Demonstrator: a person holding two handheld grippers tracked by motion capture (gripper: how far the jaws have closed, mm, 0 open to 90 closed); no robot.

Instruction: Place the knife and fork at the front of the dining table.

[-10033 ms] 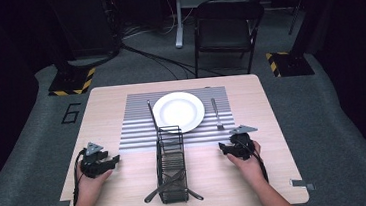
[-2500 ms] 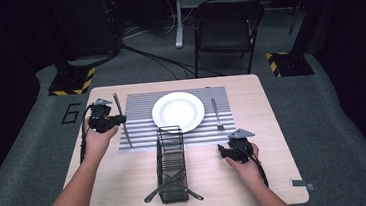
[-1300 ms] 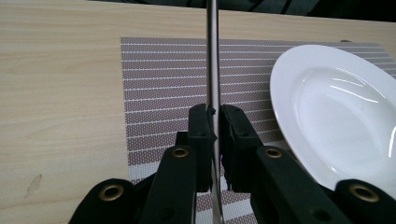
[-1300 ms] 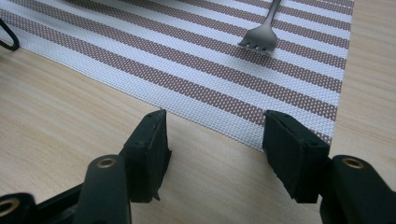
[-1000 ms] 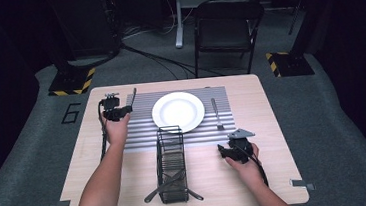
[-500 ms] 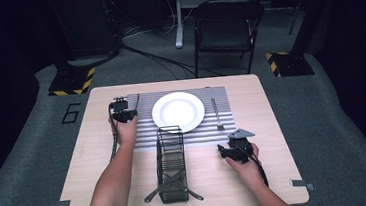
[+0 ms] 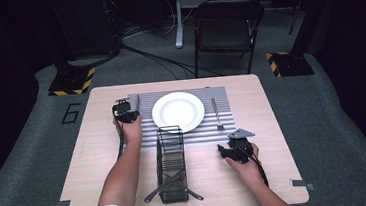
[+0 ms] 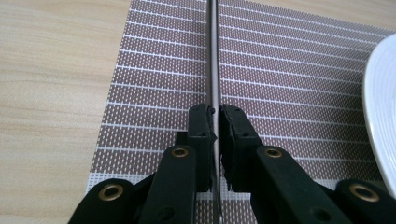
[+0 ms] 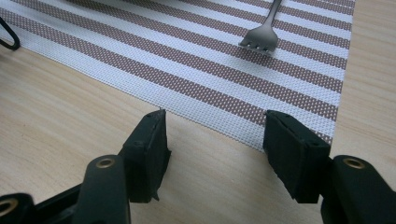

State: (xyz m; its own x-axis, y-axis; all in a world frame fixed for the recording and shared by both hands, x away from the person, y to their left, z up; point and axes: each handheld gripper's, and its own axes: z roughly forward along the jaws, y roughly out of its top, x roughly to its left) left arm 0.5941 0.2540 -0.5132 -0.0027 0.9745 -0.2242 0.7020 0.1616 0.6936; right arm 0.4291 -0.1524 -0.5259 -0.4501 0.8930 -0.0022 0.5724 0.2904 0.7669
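1. The floor point(image 7: 29, 146) was grey carpet, and the one piece of readable writing sat on it just off the table's left edge: a dark numeral "6" point(image 7: 72, 113).
2. The table point(image 7: 103, 190) was pale wood; its left strip and near right corner lay bare, giving open room on both sides.
3. The striped placemat point(image 7: 233, 128) lay across the far middle of the table, its near edge running just ahead of the right gripper's jaws in the right gripper view.
4. The wire rack point(image 7: 171, 164) stood in front of the mat, long axis running toward the person, with utensil handles sticking out low at its near end.
5. The white plate point(image 7: 178, 112) rested on the mat's middle; in the left gripper view its rim lay just right of the knife.
6. The left gripper point(image 7: 125, 112) was clamped on a knife point(image 8: 214, 70) over the mat's left part, near the mat's left border. The knife's long axis pointed away from the person, roughly parallel to that border.
7. The right gripper point(image 7: 233, 151) rested on bare wood near the mat's near right corner, jaws spread wide with nothing between them.
8. A fork point(image 9: 262, 35) lay on the mat right of the plate, tines toward the person, well apart from the right gripper.
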